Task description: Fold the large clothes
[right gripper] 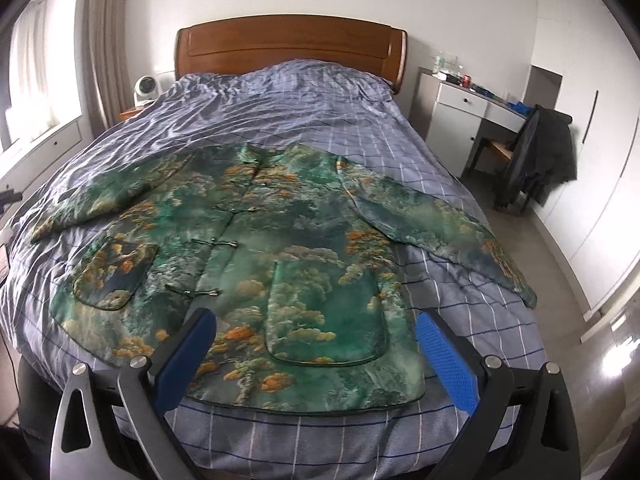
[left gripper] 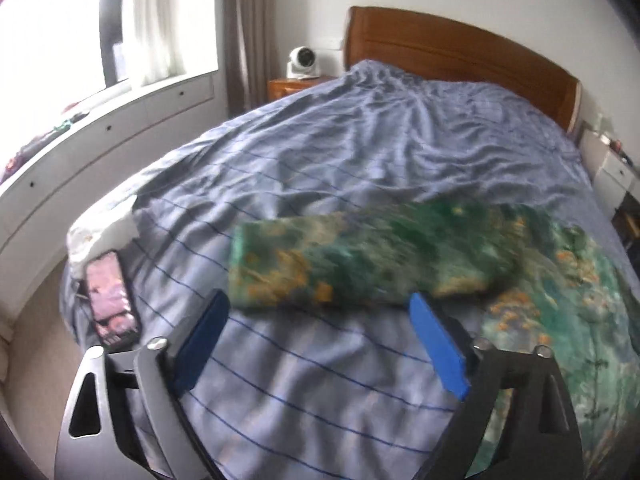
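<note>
A large green jacket [right gripper: 256, 240] with orange and cloud-like print lies flat, front up, on the blue checked bed [right gripper: 280, 104], both sleeves spread out to the sides. My right gripper [right gripper: 316, 318] is open above the jacket's lower hem and right pocket, with nothing between its blue pads. In the left wrist view one sleeve [left gripper: 360, 256] looks blurred and lies across the bed [left gripper: 360, 140] just beyond my left gripper [left gripper: 318, 298]. That gripper is open and wide, holding nothing. The jacket's body [left gripper: 560, 320] fills the right side.
A phone [left gripper: 110, 296] and a white cloth [left gripper: 104, 232] lie at the bed's left edge. A wooden headboard [right gripper: 292, 48] stands at the far end, with a small white fan [right gripper: 145, 89] beside it. On the right are a white desk [right gripper: 460, 108] and a chair with a dark coat [right gripper: 536, 156].
</note>
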